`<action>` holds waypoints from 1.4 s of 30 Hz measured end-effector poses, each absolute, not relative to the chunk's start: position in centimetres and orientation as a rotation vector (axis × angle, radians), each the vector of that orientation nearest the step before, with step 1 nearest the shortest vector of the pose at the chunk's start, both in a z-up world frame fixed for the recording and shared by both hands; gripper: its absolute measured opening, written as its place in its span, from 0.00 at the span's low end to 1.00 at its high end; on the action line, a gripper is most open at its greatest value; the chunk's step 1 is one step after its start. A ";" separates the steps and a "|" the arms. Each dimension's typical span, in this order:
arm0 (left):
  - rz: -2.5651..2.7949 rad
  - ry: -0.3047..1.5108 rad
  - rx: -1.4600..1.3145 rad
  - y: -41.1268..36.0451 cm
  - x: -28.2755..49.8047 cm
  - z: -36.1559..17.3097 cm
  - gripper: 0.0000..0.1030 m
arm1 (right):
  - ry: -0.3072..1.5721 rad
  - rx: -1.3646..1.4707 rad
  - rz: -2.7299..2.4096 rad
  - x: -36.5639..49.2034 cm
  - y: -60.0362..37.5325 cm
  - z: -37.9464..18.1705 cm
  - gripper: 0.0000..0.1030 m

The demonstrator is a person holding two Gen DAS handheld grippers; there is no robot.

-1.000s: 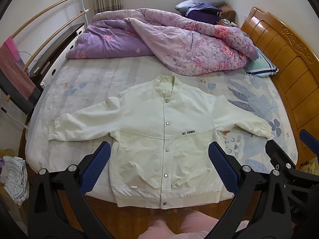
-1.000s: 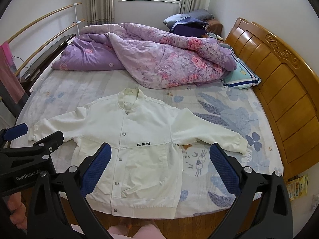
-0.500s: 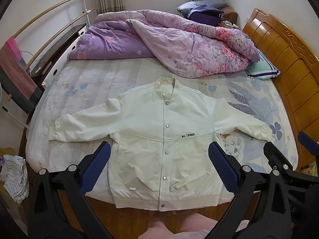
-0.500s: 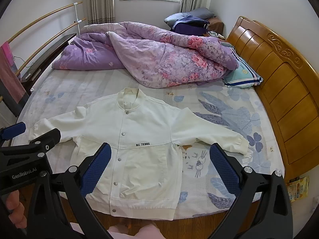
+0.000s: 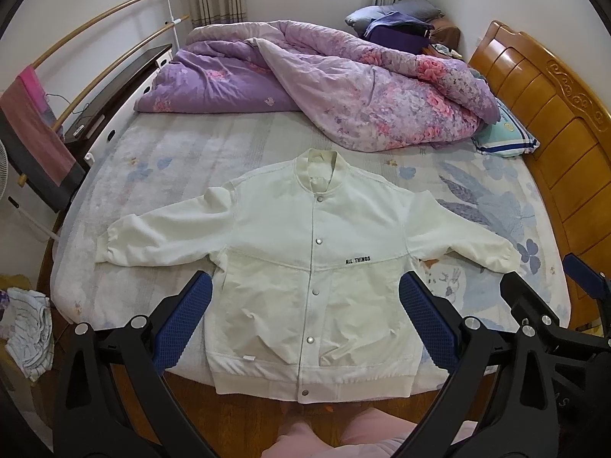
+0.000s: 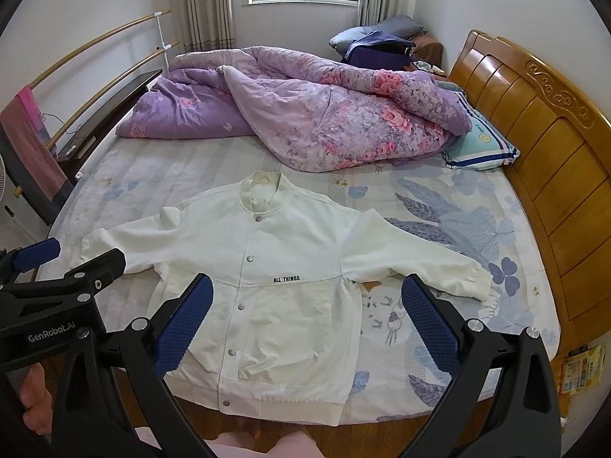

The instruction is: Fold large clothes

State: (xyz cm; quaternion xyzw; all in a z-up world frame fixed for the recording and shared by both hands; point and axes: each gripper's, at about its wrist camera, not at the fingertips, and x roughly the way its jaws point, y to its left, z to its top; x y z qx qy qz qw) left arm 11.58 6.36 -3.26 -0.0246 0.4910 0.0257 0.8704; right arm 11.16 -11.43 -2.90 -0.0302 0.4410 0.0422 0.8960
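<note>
A cream snap-front jacket [image 5: 309,252] [image 6: 263,278] lies face up on the bed, buttoned, both sleeves spread sideways, its hem over the near edge. Black lettering sits on its chest. My left gripper [image 5: 303,320] hovers above the jacket's lower half, open, its blue pads wide apart and holding nothing. My right gripper [image 6: 305,320] is also open and empty, held above the jacket's right pocket and the sheet. The left gripper's body [image 6: 57,290] appears at the left of the right wrist view; the right gripper [image 5: 553,305] shows at the right edge of the left wrist view.
A rumpled purple floral duvet [image 5: 343,87] [image 6: 313,110] fills the far half of the bed. A striped pillow [image 6: 481,149] lies by the wooden headboard [image 6: 542,122]. Wooden rails with a pink towel [image 5: 34,129] stand left. Clothes [image 5: 26,328] lie on the floor.
Both grippers have tilted up and drawn back a little, so more of the window and far wall shows. The jacket has not moved and both grippers stay open.
</note>
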 end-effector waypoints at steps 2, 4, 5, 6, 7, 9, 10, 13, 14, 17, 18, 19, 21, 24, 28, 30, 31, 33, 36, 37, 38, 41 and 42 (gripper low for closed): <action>0.052 1.026 -0.070 6.3 11.5 -3.2 0.95 | 0.918 -0.039 0.112 11.1 -11.8 -3.1 0.93; 0.051 1.027 -0.085 6.4 11.3 -3.2 0.95 | 0.926 0.002 0.152 11.3 -12.4 -3.3 0.93; 0.054 1.029 -0.085 6.3 11.2 -3.2 0.95 | 0.929 0.009 0.160 11.3 -12.5 -3.3 0.92; 0.063 1.032 -0.081 6.1 11.2 -3.2 0.95 | 0.932 0.011 0.162 11.3 -12.6 -3.4 0.92; 0.072 1.036 -0.077 5.9 11.1 -3.3 0.95 | 0.936 0.009 0.165 11.4 -12.7 -3.5 0.92; 0.086 1.040 -0.082 5.7 11.0 -3.3 0.95 | 0.943 0.009 0.177 11.5 -12.9 -3.5 0.92; 0.088 1.042 -0.087 5.6 11.0 -3.4 0.95 | 0.945 0.010 0.185 11.5 -13.0 -3.5 0.92; 0.092 1.047 -0.104 5.2 10.8 -3.4 0.95 | 0.944 -0.004 0.189 11.5 -13.4 -3.2 0.92; 0.093 1.046 -0.106 5.1 10.7 -3.4 0.95 | 0.941 -0.009 0.189 11.3 -13.6 -3.2 0.92; 0.102 1.048 -0.102 4.7 10.5 -3.5 0.95 | 0.953 -0.009 0.194 11.3 -14.3 -3.5 0.93; 0.104 1.051 -0.104 4.6 10.5 -3.6 0.95 | 0.961 -0.006 0.197 11.3 -14.5 -3.7 0.93; 0.105 1.059 -0.109 4.6 10.4 -3.8 0.95 | 0.969 -0.005 0.198 11.4 -14.7 -3.9 0.93; 0.100 1.071 -0.118 4.6 10.4 -4.0 0.95 | 0.988 0.000 0.202 11.6 -14.8 -4.3 0.93; 0.103 1.098 -0.151 5.4 10.5 -4.5 0.95 | 1.013 0.012 0.207 12.2 -14.9 -4.8 0.93; 0.158 1.132 -0.191 7.7 10.2 -5.5 0.95 | 1.068 -0.006 0.217 13.2 -13.7 -6.0 0.92; 0.196 1.144 -0.241 10.1 9.8 -6.2 0.95 | 1.089 -0.019 0.235 13.5 -12.8 -6.7 0.92; 0.212 1.151 -0.267 11.3 9.6 -6.6 0.95 | 1.104 -0.031 0.245 13.7 -12.1 -7.1 0.92; 0.250 1.162 -0.331 14.4 9.2 -7.5 0.95 | 1.131 -0.052 0.261 13.9 -10.5 -7.9 0.92; 0.313 1.180 -0.412 19.5 8.9 -9.0 0.95 | 1.165 -0.075 0.274 14.4 -7.7 -8.9 0.90; 0.325 1.185 -0.435 21.1 8.8 -9.5 0.95 | 1.175 -0.086 0.275 14.6 -6.7 -9.2 0.90; 0.341 1.194 -0.458 23.2 8.8 -10.2 0.95 | 1.180 -0.092 0.274 14.8 -6.0 -9.4 0.90; 0.373 1.224 -0.493 28.6 9.2 -12.2 0.95 | 1.201 -0.124 0.221 15.9 -2.3 -10.6 0.89; 0.381 1.240 -0.511 31.1 9.4 -13.3 0.95 | 1.214 -0.127 0.198 16.3 -1.3 -11.1 0.84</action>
